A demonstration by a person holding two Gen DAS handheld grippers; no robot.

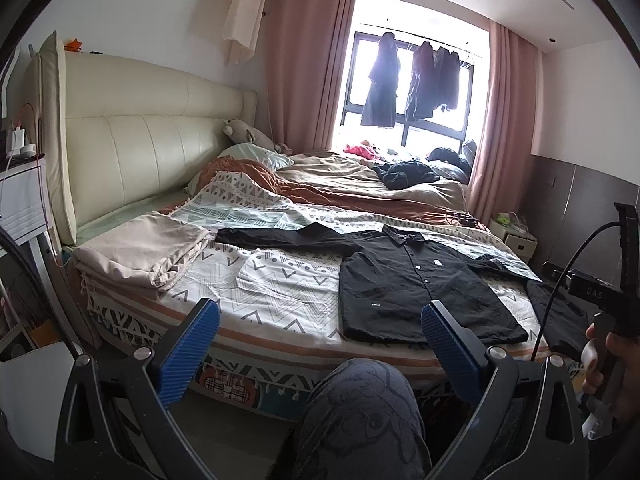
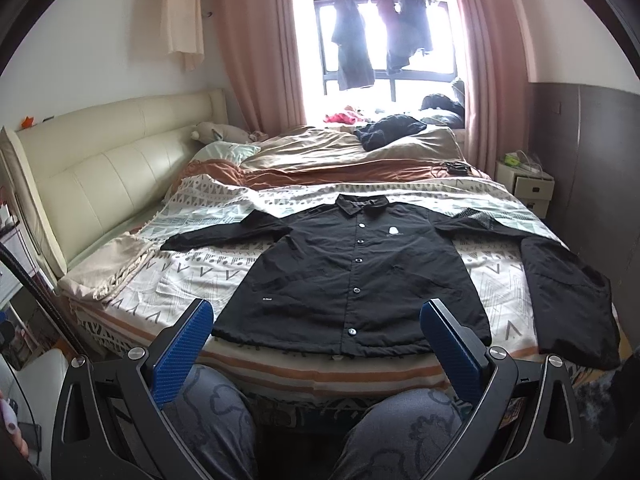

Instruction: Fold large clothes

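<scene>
Black shirt [image 2: 352, 276] on patterned bed [image 2: 192, 280]

Legible text: one item.
"DAS" in pale letters on the black gripper body [image 1: 591, 292] at right; print on the black shirt [image 2: 352, 276] too small to read.

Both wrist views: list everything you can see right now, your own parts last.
Black shirt: one, spread flat, buttoned, on the patterned bedspread.
Folded cloth: one stack, beige, bed's left edge.
Dark garment: one, crumpled, on the tan duvet.
Plush toy: one, beige, by the headboard.
Hanging clothes: several, dark, at the window.
Curtains: pink, flanking the window.
Nightstand: one, cream, right of the bed.
Knees: two, grey patterned.
Left gripper: jaws open.
Right gripper: jaws open.
</scene>
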